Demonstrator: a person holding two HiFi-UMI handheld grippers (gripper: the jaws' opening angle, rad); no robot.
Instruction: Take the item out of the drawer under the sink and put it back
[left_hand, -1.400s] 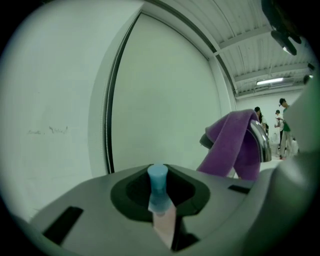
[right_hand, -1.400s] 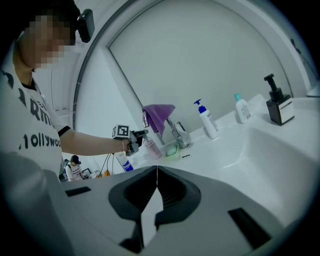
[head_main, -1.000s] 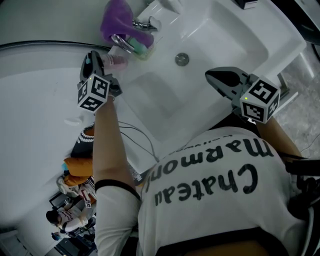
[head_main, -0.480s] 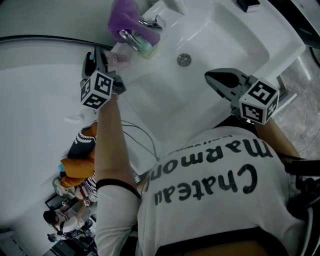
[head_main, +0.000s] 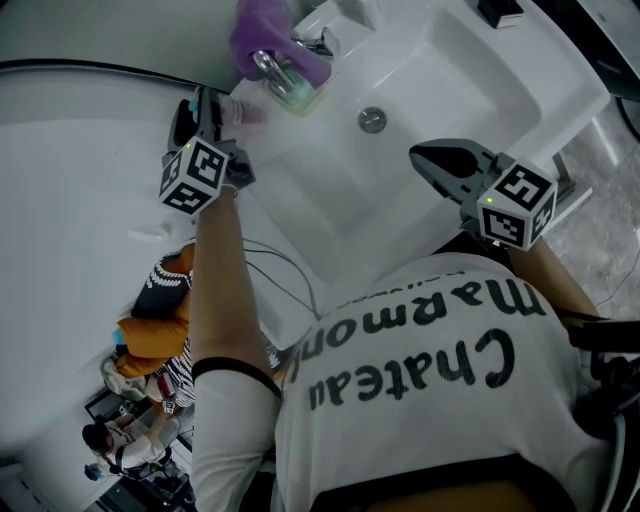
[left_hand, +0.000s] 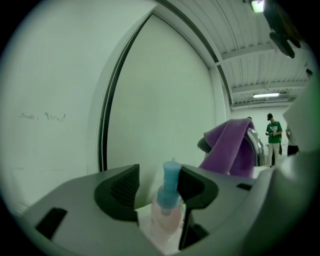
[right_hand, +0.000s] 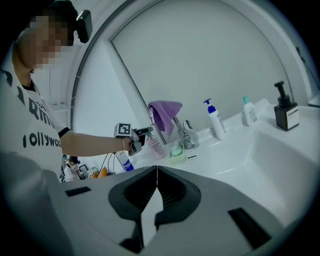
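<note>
the left gripper (left_hand: 160, 175) has just been opening its jaws. they now stand apart on either side of a pink bottle (left_hand: 166, 210) with a blue pump top. the bottle stands upright between them on the back left ledge of the white sink (head_main: 470, 70). the left pad is clear of it; the right pad sits just beside the pump. a purple cloth (left_hand: 232, 145) hangs over the faucet (head_main: 272, 72) near the bottle, with a green soap dish (right_hand: 176, 150) beside it. the right gripper (right_hand: 156, 180) hovers over the sink's front edge, well apart from the bottle, jaws closed together on nothing.
</note>
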